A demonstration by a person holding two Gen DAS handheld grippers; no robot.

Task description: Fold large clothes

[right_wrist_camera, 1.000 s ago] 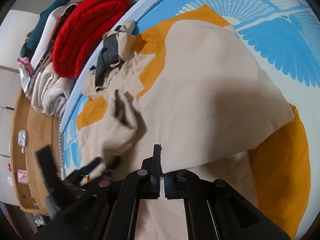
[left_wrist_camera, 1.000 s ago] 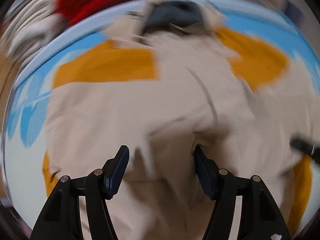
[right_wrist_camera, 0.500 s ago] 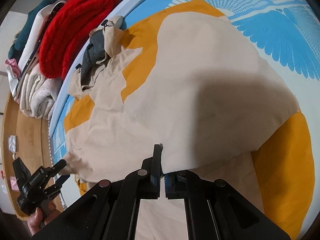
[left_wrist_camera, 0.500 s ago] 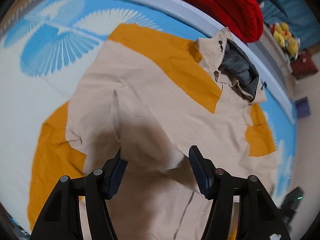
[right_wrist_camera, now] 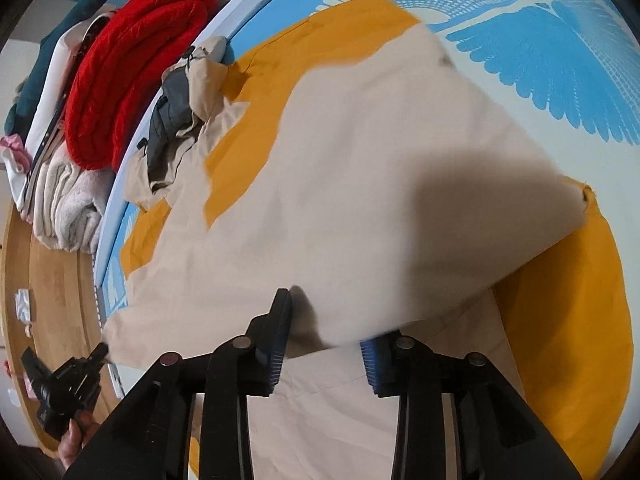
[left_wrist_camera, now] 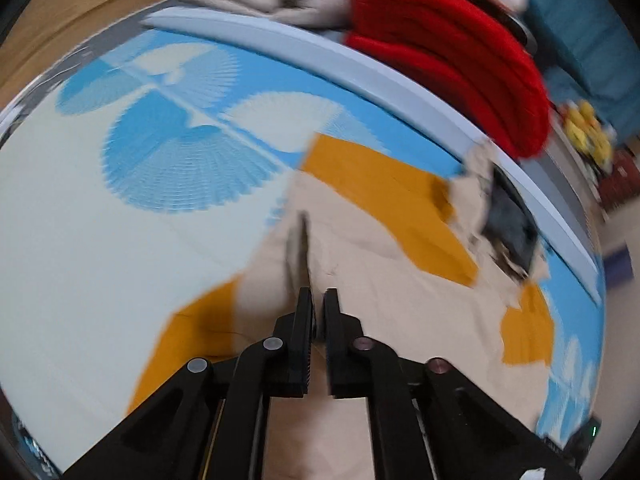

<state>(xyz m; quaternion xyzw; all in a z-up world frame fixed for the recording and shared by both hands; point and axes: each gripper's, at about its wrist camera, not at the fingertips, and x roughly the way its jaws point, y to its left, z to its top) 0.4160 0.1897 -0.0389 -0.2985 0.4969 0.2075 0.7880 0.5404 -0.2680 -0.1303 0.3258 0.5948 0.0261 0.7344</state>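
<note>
Your left gripper has its jaws pinched nearly together on a raised fold of the beige-and-orange jacket, which lies spread across the blue-and-white patterned mat with its grey-lined hood near the mat's far edge. Your right gripper stands wide open with nothing clamped, a beige flap of the jacket draped loosely between its 2 fingers. Beyond the mat's edge sits a folded red knit beside cream towels.

From my right wrist view, bare mat lies open at 2 o'clock; stacked clothes block 10 o'clock.
</note>
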